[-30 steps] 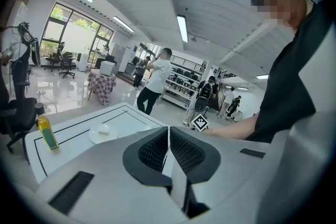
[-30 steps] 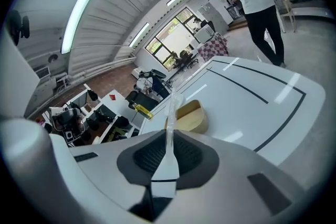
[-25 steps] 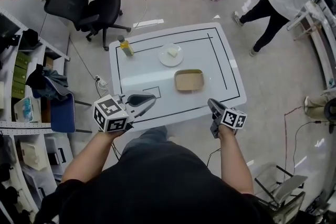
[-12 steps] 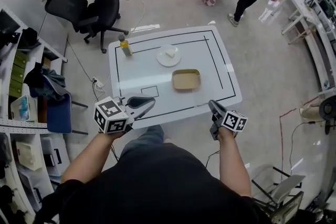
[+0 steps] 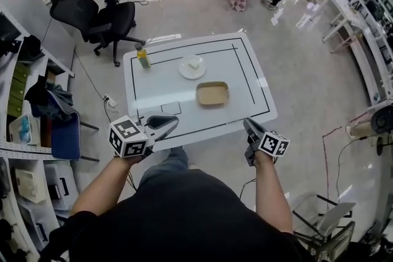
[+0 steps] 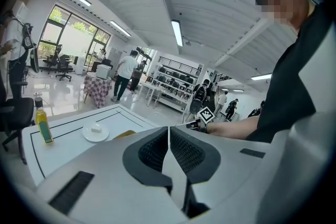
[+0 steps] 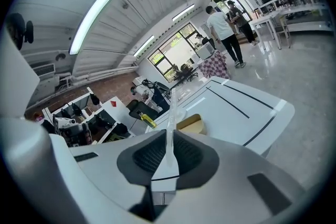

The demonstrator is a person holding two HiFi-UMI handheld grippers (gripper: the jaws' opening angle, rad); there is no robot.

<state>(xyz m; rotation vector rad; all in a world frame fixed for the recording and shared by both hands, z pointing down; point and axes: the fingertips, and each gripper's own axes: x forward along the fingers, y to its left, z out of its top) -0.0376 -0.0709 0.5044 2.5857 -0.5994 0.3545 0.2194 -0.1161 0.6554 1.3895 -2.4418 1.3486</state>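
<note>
While the left gripper (image 5: pixel 174 120) and right gripper (image 5: pixel 247 124) hang clenched and empty by the lower edge of the table (image 5: pixel 245 101), the tan tray (image 5: pixel 212 94) sits mid-frame, so a low reach might bump that edge.

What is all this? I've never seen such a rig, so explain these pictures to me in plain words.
There is no machine here. A person holds a tool in each hand, and each tool ends in two-jaw tongs and carries a cube with square markers. The head view comes from a camera on the person's head, looking steeply down. The two gripper views come from cameras riding on the tools, looking along their jaws. The left tongs and right tongs are held by the near edge of a white table marked with a black rectangle. Both are shut, with nothing between the jaws. On the table stand a bottle of yellow liquid, a white plate bearing a small white piece, and a shallow tan tray. Neither tool touches any of them.
</note>
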